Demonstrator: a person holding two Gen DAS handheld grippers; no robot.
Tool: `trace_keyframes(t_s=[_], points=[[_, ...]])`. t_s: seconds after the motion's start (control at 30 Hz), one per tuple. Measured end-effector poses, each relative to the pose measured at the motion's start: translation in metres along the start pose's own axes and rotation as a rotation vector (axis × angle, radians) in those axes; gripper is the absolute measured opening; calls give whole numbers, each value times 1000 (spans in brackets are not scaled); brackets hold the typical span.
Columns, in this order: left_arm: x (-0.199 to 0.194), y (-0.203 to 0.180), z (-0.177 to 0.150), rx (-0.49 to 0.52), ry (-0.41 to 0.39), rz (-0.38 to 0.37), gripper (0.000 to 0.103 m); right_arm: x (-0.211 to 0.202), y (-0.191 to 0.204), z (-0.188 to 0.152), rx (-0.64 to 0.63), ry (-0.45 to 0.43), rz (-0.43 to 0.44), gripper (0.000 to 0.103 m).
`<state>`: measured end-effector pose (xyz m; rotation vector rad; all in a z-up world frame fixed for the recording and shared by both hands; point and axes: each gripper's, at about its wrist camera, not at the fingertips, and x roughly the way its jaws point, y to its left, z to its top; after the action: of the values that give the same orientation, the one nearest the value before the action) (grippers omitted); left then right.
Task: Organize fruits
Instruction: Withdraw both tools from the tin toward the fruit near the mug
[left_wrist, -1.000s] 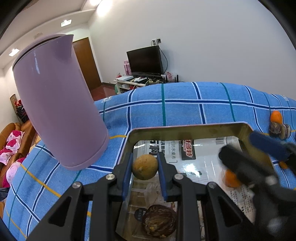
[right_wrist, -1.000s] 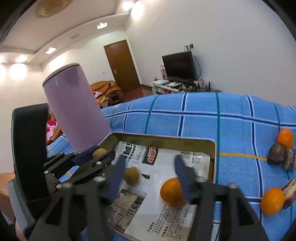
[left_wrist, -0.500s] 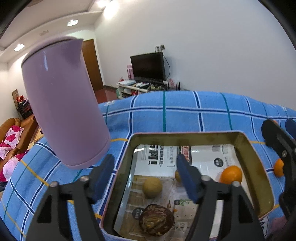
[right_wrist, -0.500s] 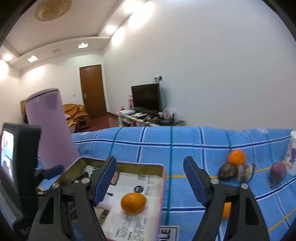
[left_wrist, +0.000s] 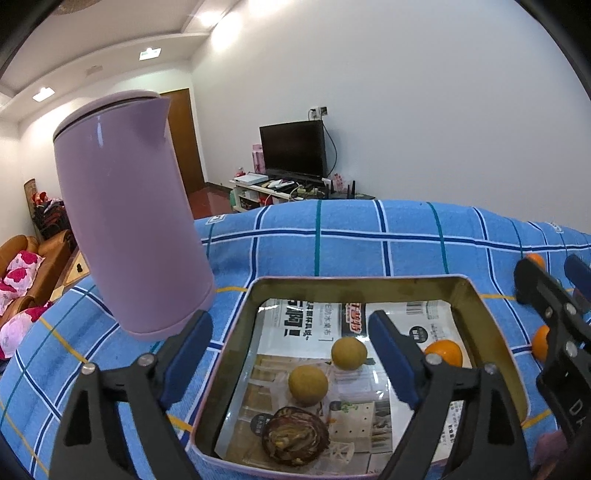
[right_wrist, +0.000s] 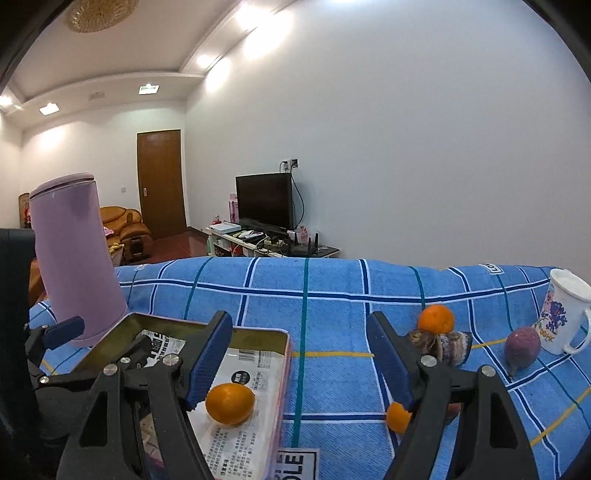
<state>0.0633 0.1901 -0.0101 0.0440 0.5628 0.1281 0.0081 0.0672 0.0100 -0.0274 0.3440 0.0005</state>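
A metal tray (left_wrist: 354, 282) lined with newspaper sits on the blue checked cloth. In it lie two tan round fruits (left_wrist: 308, 384) (left_wrist: 349, 352), a dark wrinkled fruit (left_wrist: 295, 437) and an orange (left_wrist: 443, 352), which also shows in the right wrist view (right_wrist: 229, 404). My left gripper (left_wrist: 290, 363) is open and empty above the tray. My right gripper (right_wrist: 299, 363) is open and empty over the tray's right rim (right_wrist: 282, 373). On the cloth to the right lie an orange (right_wrist: 436, 319), dark shell-like fruits (right_wrist: 443, 347), another orange (right_wrist: 398, 417) and a purple fruit (right_wrist: 521, 347).
A tall lilac kettle (left_wrist: 129, 221) stands left of the tray, close to the left finger. A white printed mug (right_wrist: 563, 312) stands at the far right. The right gripper shows at the right edge of the left wrist view (left_wrist: 554, 317).
My left gripper let go of the tan fruit into the tray, opened and lifted back. My right gripper left the orange in the tray, rose and swung right towards the loose fruits.
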Motion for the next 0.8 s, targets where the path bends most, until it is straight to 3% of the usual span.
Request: trace_keyframes(t_s=[0.8], points=[[-31,-14,-10,-28,-61,23,100,-31,-47,-9,-17,11,-51,76]])
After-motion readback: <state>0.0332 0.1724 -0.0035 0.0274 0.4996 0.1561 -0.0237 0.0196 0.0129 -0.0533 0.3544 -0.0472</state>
